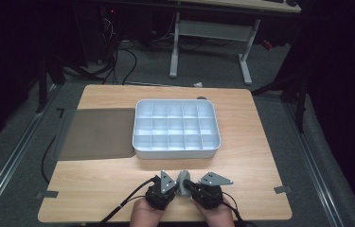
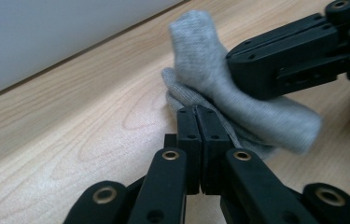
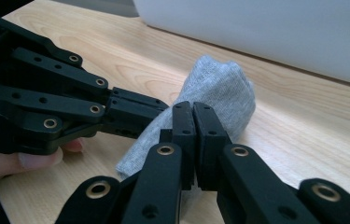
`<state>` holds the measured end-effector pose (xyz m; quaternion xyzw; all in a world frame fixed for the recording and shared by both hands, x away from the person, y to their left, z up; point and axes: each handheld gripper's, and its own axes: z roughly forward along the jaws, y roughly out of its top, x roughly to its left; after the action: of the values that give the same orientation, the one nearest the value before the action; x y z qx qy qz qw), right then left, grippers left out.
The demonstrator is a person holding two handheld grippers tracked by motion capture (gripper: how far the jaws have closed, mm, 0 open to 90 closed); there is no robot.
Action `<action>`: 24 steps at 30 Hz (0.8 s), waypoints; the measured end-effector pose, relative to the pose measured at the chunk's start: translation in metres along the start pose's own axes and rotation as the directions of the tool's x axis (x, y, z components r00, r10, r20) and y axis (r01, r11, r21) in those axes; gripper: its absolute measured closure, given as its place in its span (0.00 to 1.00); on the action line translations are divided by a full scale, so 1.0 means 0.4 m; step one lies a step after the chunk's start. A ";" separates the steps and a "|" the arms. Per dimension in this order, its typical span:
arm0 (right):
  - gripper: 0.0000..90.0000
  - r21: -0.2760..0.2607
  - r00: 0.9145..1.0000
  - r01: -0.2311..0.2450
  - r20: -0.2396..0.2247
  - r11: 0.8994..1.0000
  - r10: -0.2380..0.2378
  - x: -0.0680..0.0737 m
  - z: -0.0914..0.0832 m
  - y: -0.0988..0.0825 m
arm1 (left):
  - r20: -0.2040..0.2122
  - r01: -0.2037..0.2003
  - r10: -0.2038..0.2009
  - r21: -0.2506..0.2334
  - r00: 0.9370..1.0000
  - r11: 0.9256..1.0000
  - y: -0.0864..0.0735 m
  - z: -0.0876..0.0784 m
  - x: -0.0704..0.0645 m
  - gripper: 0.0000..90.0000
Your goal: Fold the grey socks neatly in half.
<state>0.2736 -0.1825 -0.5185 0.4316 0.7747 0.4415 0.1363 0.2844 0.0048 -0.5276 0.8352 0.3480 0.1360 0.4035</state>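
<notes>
A small grey cloth (image 1: 182, 181), soft and rolled like a sock, lies bunched on the wooden table near its front edge. My left gripper (image 1: 177, 189) comes at it from the left and my right gripper (image 1: 189, 187) from the right, tips almost meeting. In the left gripper view my own jaws (image 2: 196, 110) are pressed together on the lower fold of the cloth (image 2: 200, 60), while the right gripper (image 2: 232, 70) bites its upper part. In the right gripper view my jaws (image 3: 193, 107) are closed against the cloth (image 3: 221, 86), and the left gripper (image 3: 161, 110) pinches its left edge.
A white tray (image 1: 177, 152) divided into several compartments stands in the middle of the table, just beyond the grippers; its wall (image 2: 46, 32) rises close behind the cloth. A dark grey mat (image 1: 97, 132) lies left of it. Bare hands (image 1: 146, 215) hold both grippers at the table's front edge.
</notes>
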 end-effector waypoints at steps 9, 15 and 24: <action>1.00 0.004 0.999 0.033 -0.020 0.999 -0.033 0.019 0.011 -0.008 | 0.003 -0.018 0.018 0.010 1.000 1.000 -0.017 -0.010 -0.009 1.00; 1.00 0.013 0.997 0.070 -0.019 0.997 -0.069 0.023 0.020 -0.019 | 0.002 -0.004 0.004 0.011 1.000 1.000 -0.023 -0.014 0.005 0.94; 1.00 0.008 0.997 0.077 -0.026 0.997 -0.076 0.021 0.020 -0.021 | -0.020 0.049 -0.051 -0.054 0.999 0.997 -0.006 -0.047 0.044 0.91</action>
<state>0.2689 -0.1732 -0.5284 0.3967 0.7944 0.4378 0.1412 0.2864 0.0289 -0.5184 0.8137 0.3695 0.1441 0.4250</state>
